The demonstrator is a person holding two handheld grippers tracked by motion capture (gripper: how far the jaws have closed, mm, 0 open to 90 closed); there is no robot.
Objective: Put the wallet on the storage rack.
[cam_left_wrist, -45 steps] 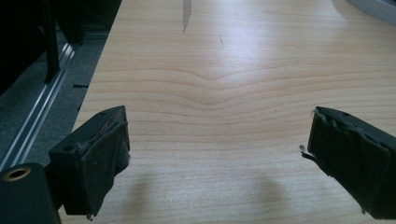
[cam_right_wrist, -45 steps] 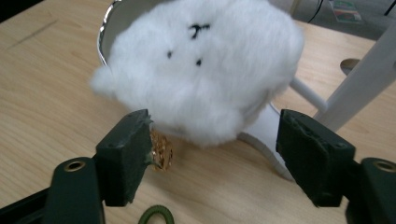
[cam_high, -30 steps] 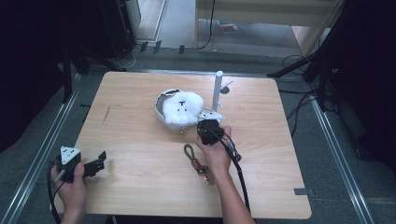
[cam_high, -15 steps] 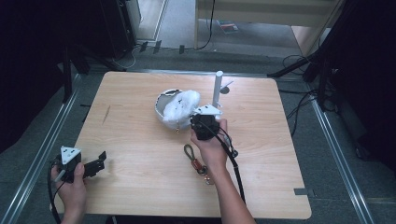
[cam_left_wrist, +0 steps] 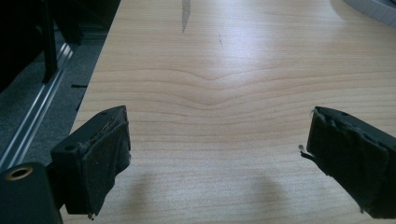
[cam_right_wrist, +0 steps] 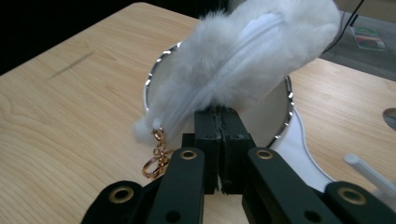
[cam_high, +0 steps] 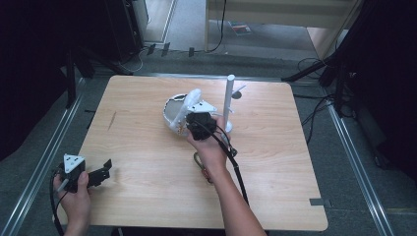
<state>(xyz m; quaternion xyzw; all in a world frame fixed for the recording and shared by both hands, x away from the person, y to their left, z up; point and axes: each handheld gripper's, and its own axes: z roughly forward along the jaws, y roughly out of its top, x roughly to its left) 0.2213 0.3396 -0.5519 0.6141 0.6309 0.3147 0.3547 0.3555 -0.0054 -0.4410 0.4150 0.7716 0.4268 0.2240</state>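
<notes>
White fur pouch [cam_right_wrist: 243,65] pinched at lower edge in your right gripper [cam_right_wrist: 222,122], jaws clamped tight on it, pouch lifted clear above round mirror [cam_right_wrist: 280,116] at table centre. Step in hand, likely: carrying pouch off. Next move calls for firm grip, clearing white post [cam_high: 228,101]. Pouch fluffy, white zip along seam, gold clasp [cam_right_wrist: 156,158] dangling. Your left gripper [cam_left_wrist: 219,154] wide open, empty, over bare wood table [cam_left_wrist: 243,84].
</notes>
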